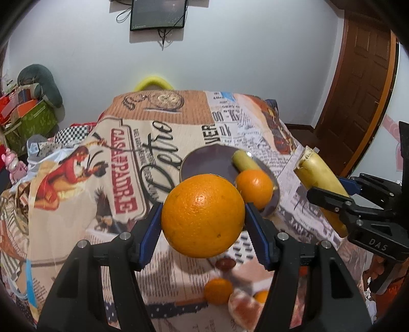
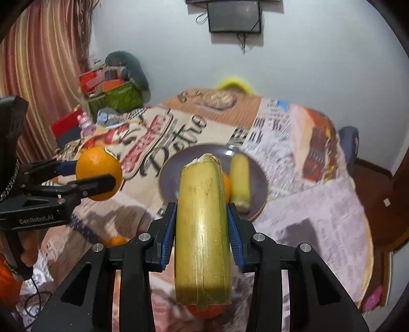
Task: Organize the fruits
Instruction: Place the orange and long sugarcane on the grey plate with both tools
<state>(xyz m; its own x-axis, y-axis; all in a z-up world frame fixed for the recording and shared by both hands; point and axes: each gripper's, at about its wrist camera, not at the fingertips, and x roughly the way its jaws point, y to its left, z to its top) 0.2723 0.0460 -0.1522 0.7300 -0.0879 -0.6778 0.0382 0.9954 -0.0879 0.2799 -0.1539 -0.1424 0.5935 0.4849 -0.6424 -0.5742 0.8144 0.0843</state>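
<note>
Left gripper (image 1: 203, 217) clamped on a large orange (image 1: 203, 215); both blue pads pressed its sides, fruit held clear above the table. Right gripper (image 2: 202, 229) closed on a cut length of yellow-green stalk (image 2: 203, 229), looked like sugarcane, gripped across its middle, rough-cut end pointing away from me.

Ahead on the printed tablecloth (image 1: 122, 158) sat a dark plate (image 1: 204, 163). On it: a shorter piece of the same stalk (image 1: 242, 161) and a smaller orange (image 1: 254, 185), the two touching or nearly so.

From the right wrist view the plate (image 2: 176, 173) lay beyond the held stalk, the plated piece (image 2: 240, 181) toward its right side.

Below my left fingers, on the cloth: another small orange (image 1: 218, 291), a peeled citrus (image 1: 244, 312) beside it, and a small brown-red thing (image 1: 225, 263) too blurred to name.

Wall monitor (image 1: 158, 14) above the far edge of the table. Green box (image 1: 30, 125) of clutter off to the left.
</note>
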